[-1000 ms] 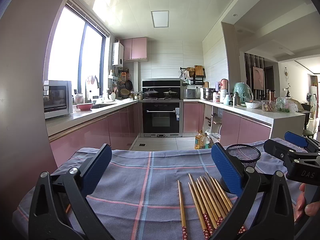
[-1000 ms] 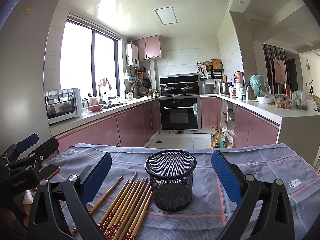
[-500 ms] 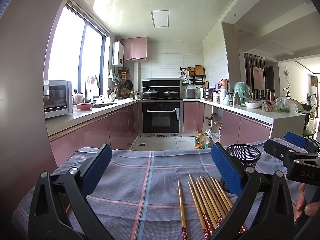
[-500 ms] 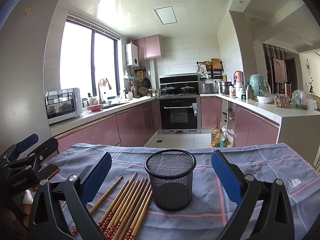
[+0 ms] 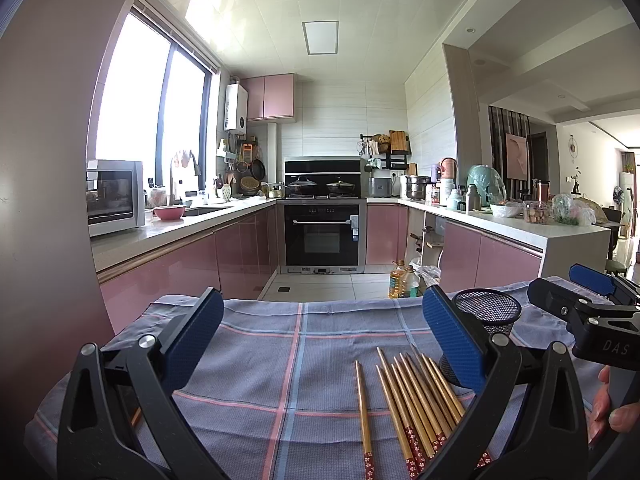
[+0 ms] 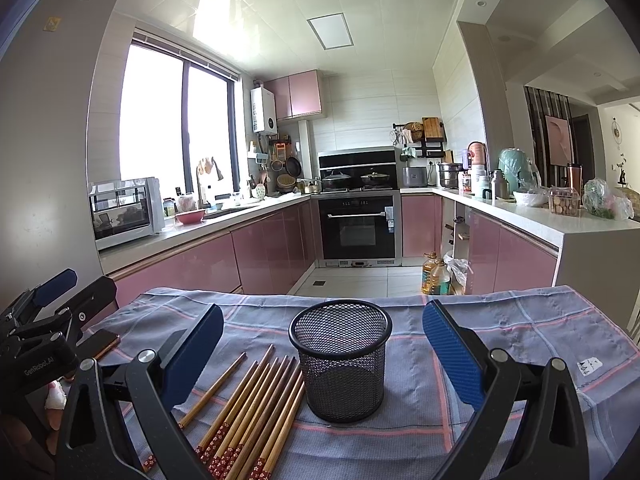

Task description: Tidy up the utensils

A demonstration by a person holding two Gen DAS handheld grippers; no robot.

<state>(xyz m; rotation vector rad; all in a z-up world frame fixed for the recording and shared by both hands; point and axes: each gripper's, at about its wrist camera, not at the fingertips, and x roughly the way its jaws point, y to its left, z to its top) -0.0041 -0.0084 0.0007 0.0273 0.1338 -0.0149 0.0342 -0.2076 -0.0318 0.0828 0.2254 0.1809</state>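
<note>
A pink-cabinet kitchen with a black built-in oven (image 5: 322, 236) fills the background; in the foreground a grey-blue checked cloth with pink and blue stripes (image 5: 280, 344) covers the work surface, its far edge running across the middle of both views; in the left wrist view the left half of the cloth lies bare between the blue pads. The left gripper (image 5: 324, 344) hovers above the cloth with its jaws spread wide and nothing between them; the right gripper (image 6: 323, 354) is likewise spread wide, holding nothing. A black wire-mesh cylindrical cup (image 6: 341, 360) stands upright on the cloth, centred between the right gripper's pads and apart from both; in the left wrist view it sits at centre right, partly behind the right-hand pad. A bundle of brown wooden chopsticks with red flower-patterned ends (image 6: 256, 404) lies flat at lower left of the right wrist view, just beside the cup's base, red ends towards the camera; one chopstick (image 5: 363, 412) lies slightly apart from the rest. A dark phone with an orange edge (image 6: 98, 342) lies near the cloth's left edge.
</note>
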